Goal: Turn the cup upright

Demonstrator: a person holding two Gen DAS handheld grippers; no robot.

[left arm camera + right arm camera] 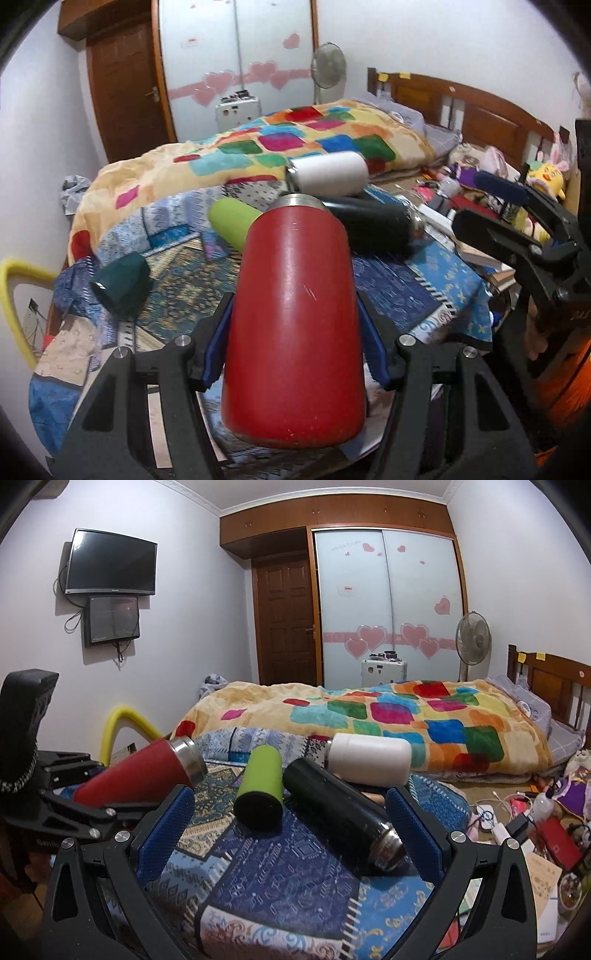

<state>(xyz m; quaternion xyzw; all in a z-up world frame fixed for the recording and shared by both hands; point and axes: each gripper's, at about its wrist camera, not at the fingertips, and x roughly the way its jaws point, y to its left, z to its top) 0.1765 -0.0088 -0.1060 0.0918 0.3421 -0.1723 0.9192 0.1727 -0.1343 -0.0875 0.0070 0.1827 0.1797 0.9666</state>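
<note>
The left gripper clamps the red cup, hiding its sides; beyond it, the right gripper gapes wide over the black cup.

Soft, even indoor light, cool white walls; both fisheye views bend hard toward dark vignetted corners, and focus is slightly soft throughout.

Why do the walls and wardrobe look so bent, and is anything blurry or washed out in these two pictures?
Left wrist view: fisheye lens bows the door and darkens the corners; the black flask looks smeared, while the red flask in the left gripper shows a soft sheen. Right wrist view: the same bending curves the wardrobe; the picture is sharp, with glare on the television.
</note>
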